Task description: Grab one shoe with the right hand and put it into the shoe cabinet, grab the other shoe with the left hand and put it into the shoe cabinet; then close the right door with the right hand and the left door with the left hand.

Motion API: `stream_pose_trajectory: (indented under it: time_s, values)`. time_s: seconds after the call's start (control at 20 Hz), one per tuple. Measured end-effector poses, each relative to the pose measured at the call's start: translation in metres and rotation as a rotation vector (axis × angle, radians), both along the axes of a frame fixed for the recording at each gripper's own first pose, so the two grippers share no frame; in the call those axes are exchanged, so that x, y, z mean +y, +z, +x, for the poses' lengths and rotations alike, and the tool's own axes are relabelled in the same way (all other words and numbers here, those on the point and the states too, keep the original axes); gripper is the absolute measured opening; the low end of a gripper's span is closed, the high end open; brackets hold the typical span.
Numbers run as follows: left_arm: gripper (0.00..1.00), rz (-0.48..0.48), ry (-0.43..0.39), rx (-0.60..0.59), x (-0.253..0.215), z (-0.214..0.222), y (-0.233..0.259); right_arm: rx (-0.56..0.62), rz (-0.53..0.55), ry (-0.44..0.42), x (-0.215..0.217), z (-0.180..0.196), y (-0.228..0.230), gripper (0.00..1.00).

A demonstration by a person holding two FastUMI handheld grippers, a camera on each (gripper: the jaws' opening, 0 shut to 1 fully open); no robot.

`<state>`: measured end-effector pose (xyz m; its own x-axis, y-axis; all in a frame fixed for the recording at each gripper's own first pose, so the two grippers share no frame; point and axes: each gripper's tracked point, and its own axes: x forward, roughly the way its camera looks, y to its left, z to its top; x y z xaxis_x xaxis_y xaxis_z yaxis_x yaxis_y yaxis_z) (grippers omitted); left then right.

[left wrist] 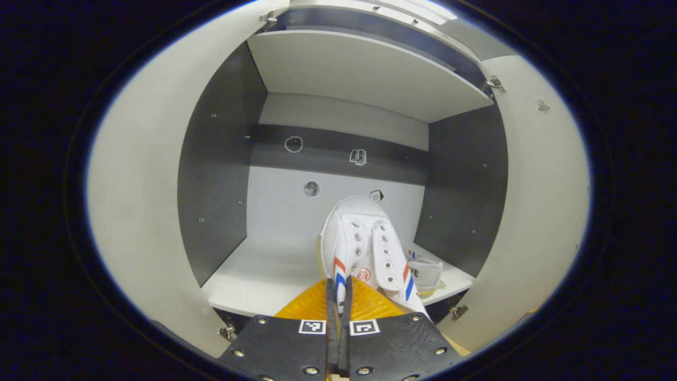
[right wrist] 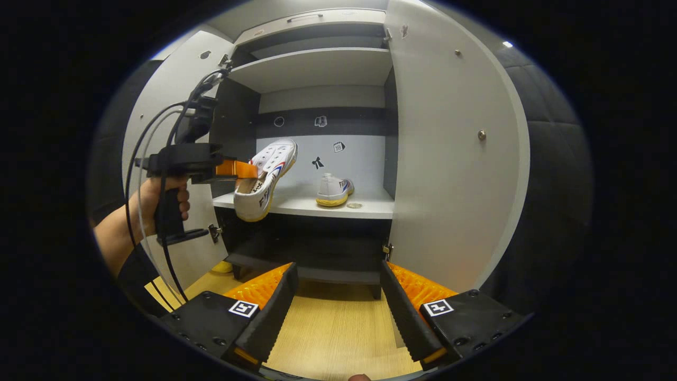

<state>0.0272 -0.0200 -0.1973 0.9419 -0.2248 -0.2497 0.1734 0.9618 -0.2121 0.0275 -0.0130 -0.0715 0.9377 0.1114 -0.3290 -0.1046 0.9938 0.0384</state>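
Note:
My left gripper (left wrist: 338,296) is shut on a white shoe (left wrist: 365,248) with red and blue stripes, held by its heel collar in front of the cabinet's middle shelf (left wrist: 254,280). The right gripper view shows that same left gripper (right wrist: 238,169) held by a hand, the shoe (right wrist: 267,177) hanging toe-up above the shelf's front edge. A second white shoe (right wrist: 333,189) rests on the shelf (right wrist: 301,203) toward the right; in the left gripper view that second shoe (left wrist: 426,272) lies at the right. My right gripper (right wrist: 338,307) is open over the wooden floor, holding nothing.
Both cabinet doors stand open: the left door (left wrist: 137,211) and the right door (right wrist: 449,148). An upper shelf (right wrist: 312,66) sits above, and a dark lower compartment (right wrist: 312,248) below. A person's hand (right wrist: 153,206) and cables (right wrist: 158,159) are at the left. Wooden floor (right wrist: 333,328) lies before the cabinet.

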Motion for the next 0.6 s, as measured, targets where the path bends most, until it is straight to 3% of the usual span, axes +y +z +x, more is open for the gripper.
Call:
stream_pose_trajectory:
  time_s: [0.25,0.6]
  values:
    - [0.01,0.006,0.031,0.005,0.003,-0.001,0.004,-0.004,0.015,0.014,-0.006,0.003,-0.005,0.97]
    - [0.01,0.09,0.046,0.079,0.001,-0.003,-0.009,0.01,-0.005,0.053,-0.009,0.005,-0.017,0.97]
